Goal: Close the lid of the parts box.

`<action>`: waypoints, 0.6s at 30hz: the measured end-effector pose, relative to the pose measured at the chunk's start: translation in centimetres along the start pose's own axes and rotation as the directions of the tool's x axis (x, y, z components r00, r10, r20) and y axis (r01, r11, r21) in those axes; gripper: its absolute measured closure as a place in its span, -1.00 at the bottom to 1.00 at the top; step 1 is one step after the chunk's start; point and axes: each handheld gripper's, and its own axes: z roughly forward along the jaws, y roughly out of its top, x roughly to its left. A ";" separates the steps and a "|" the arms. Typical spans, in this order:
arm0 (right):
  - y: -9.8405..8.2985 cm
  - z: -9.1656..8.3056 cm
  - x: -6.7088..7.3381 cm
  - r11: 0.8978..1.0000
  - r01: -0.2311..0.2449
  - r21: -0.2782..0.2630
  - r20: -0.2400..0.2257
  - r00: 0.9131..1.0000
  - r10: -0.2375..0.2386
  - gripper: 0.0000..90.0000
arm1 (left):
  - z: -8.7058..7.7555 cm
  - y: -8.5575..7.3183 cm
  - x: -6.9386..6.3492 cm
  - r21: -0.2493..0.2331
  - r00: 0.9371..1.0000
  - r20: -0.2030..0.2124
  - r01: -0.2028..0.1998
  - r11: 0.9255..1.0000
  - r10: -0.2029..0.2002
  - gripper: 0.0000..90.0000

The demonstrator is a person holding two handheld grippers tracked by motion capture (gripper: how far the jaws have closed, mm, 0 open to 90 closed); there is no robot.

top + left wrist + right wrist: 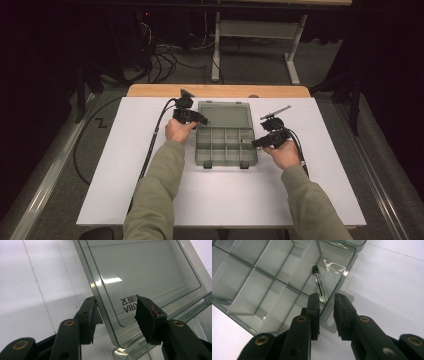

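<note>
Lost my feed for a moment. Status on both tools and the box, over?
Left tool open, straddling the lid edge. Right tool astride the box side wall, grip unclear. Small vial lies in a corner compartment. Nothing in the way.

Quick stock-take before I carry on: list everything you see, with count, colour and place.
organiser box: one, clear grey-green, table centre, open, divided into compartments
lid: one, clear, hinged open at the box's far side, its edge between the left jaws
vial: one, clear with black cap, in a compartment by the box's right wall
table: one, white top, wooden far edge
left gripper: one, black, jaws astride the lid's edge, pads apart from it
right gripper: one, black, jaws astride the box's right wall
sleeves: two, olive
</note>
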 end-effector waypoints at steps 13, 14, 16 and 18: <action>0.1 0.0 0.0 1.000 0.001 0.007 0.006 1.000 -0.001 0.70 | -0.5 0.1 -0.4 -0.018 0.999 0.007 -0.036 0.999 0.037 0.19; 0.1 0.0 0.0 1.000 0.001 0.007 0.006 1.000 -0.001 0.70 | -0.6 0.1 -0.4 -0.020 0.999 0.008 -0.038 0.999 0.038 0.20; 0.1 0.0 0.1 1.000 -0.002 0.008 0.008 1.000 0.002 0.70 | -0.7 0.1 -0.4 -0.025 0.998 0.015 -0.053 0.998 0.053 0.20; 0.1 0.0 0.1 1.000 -0.002 0.008 0.008 1.000 0.002 0.71 | -0.8 0.0 -0.5 -0.028 0.998 0.011 -0.054 0.998 0.054 0.20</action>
